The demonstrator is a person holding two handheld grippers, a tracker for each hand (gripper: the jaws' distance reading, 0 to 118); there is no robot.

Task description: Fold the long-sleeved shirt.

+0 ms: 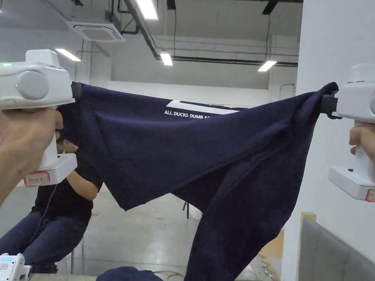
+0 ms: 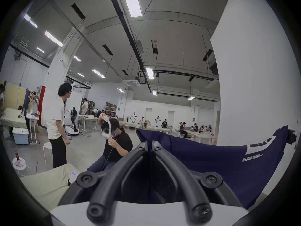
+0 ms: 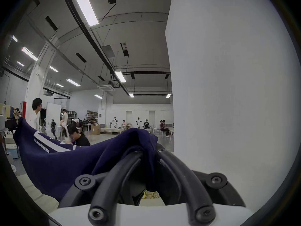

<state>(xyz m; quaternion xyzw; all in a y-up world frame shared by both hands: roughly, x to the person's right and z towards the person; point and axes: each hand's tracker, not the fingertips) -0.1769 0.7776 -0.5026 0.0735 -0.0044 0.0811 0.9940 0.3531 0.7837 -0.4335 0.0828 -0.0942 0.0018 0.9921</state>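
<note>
Shirt (image 1: 190, 153), dark navy with white lettering, hangs spread in the air across the middle of the head view, stretched between two raised grippers. At the left edge of that frame a hand (image 1: 22, 142) grips the white left gripper (image 1: 76, 90), whose jaws are clenched on one upper corner of the cloth. In the left gripper view the black jaws meet on a fold of the cloth at the centre of the frame, the fabric running off to the right. At the right edge of the head view another hand (image 1: 362, 141) holds the right gripper (image 1: 327, 104), its jaws clamped on the opposite corner; in the right gripper view a bunched fold sits pinched between the jaws just above centre. From the right-hand grip a long part of the shirt drops toward the lower middle of the head view. A grey cushion edge (image 1: 329, 252) sits at the lower right. Behind the shirt, lower left, a seated person (image 1: 58, 219) in dark clothes faces away. A white pillar (image 1: 329, 44) fills the upper right, and ceiling lights (image 1: 148, 9) run above.
</note>
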